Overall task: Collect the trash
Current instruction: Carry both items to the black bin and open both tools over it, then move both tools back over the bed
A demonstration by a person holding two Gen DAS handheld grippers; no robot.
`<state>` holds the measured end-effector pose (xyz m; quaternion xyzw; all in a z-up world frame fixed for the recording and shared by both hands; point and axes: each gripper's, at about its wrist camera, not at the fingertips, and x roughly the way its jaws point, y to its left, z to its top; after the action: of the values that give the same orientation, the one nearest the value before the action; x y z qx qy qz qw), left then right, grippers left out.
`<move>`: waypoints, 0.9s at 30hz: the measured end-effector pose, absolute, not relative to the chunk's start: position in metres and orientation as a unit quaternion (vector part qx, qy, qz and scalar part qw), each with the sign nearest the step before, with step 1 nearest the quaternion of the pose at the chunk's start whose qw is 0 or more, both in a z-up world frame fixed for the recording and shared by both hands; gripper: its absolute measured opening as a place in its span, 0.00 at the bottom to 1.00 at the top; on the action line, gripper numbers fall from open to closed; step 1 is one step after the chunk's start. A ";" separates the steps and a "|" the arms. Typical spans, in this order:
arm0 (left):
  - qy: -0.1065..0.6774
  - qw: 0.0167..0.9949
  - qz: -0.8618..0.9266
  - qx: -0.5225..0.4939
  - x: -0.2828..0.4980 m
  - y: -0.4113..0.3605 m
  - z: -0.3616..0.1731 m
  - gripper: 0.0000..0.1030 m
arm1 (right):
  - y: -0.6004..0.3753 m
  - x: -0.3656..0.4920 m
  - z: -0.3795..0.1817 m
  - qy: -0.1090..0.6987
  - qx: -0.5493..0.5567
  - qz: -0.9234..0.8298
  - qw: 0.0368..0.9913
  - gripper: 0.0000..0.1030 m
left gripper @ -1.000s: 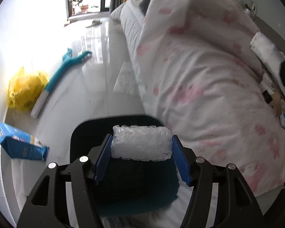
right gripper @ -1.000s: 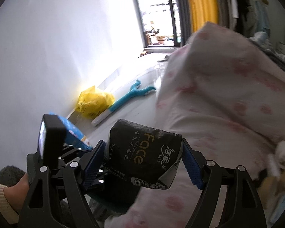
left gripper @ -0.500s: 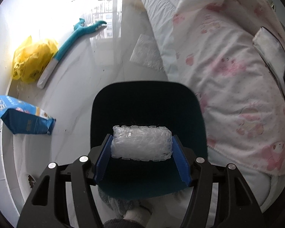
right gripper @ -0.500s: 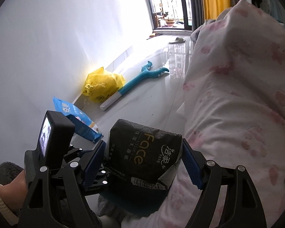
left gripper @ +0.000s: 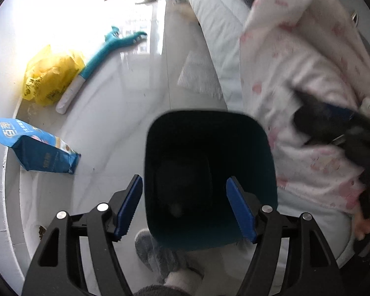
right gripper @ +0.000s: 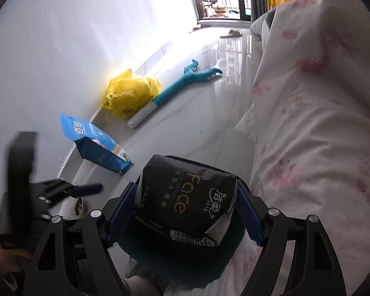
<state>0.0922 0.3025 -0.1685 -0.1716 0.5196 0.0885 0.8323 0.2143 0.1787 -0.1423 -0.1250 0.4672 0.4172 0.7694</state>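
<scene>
1. Two grippers are hanging over a dark teal trash bin [left gripper: 209, 153] standing on the glossy floor [left gripper: 125, 103] just beside the bed [left gripper: 296, 74]
2. The left gripper [left gripper: 185, 207] is holding its jaws spread wide with nothing between them, the blue pads sitting either side of the bin's open mouth
3. The bin's inside is showing dark, and its contents are too dim to tell
4. The right gripper [right gripper: 187, 212] is clamping its jaws on a black tissue pack [right gripper: 187, 194] printed with gold "Face" lettering, holding it directly over the bin's rim [right gripper: 209, 167]
5. The pack is sitting crumpled, a barcode strip showing at its lower edge
6. A blue snack bag [left gripper: 34, 148] is lying on the floor near the wall, well apart from the bin
7. A yellow plastic bag [left gripper: 49, 76] is resting against the wall, touching a teal grabber tool [left gripper: 98, 59] lying on the floor
8. The pink-patterned quilt [right gripper: 320, 123] is draping over the bed's edge beside the bin
</scene>
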 end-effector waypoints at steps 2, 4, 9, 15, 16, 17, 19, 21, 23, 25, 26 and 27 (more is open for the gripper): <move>0.500 0.844 0.095 -0.168 0.090 0.305 -0.159 0.71 | 0.184 0.215 -0.153 0.477 -0.131 0.412 0.766 0.77; 0.479 0.856 0.104 -0.161 0.085 0.308 -0.149 0.71 | 0.189 0.216 -0.164 0.489 -0.131 0.408 0.760 0.77; 0.425 0.886 0.125 -0.135 0.077 0.309 -0.124 0.71 | 0.198 0.216 -0.187 0.512 -0.134 0.399 0.749 0.77; 0.365 0.917 0.138 -0.086 0.070 0.299 -0.094 0.71 | 0.211 0.214 -0.213 0.532 -0.139 0.388 0.740 0.77; 0.359 0.919 0.140 -0.082 0.069 0.298 -0.091 0.71 | 0.213 0.214 -0.218 0.537 -0.141 0.385 0.738 0.77; 0.351 0.922 0.141 -0.076 0.068 0.297 -0.087 0.71 | 0.214 0.213 -0.220 0.538 -0.143 0.383 0.737 0.77; 0.338 0.928 0.138 -0.077 0.067 0.295 -0.079 0.74 | 0.216 0.213 -0.225 0.542 -0.148 0.380 0.735 0.77; 0.319 0.934 0.139 -0.079 0.065 0.294 -0.069 0.81 | 0.216 0.212 -0.229 0.545 -0.154 0.377 0.734 0.77; 0.304 0.940 0.139 -0.072 0.061 0.291 -0.062 0.84 | 0.217 0.211 -0.235 0.549 -0.161 0.372 0.731 0.77; 0.289 0.945 0.137 -0.066 0.058 0.288 -0.054 0.90 | 0.217 0.211 -0.240 0.553 -0.168 0.367 0.729 0.77; 0.283 0.947 0.136 -0.064 0.057 0.287 -0.051 0.91 | 0.216 0.210 -0.241 0.554 -0.171 0.365 0.728 0.77; 0.277 0.949 0.134 -0.063 0.057 0.285 -0.048 0.91 | 0.216 0.211 -0.243 0.555 -0.173 0.365 0.727 0.78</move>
<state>0.0569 0.2852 -0.0480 -0.0627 0.2773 0.1344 0.9493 0.2105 0.2162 -0.2427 -0.1729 0.5550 0.3646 0.7275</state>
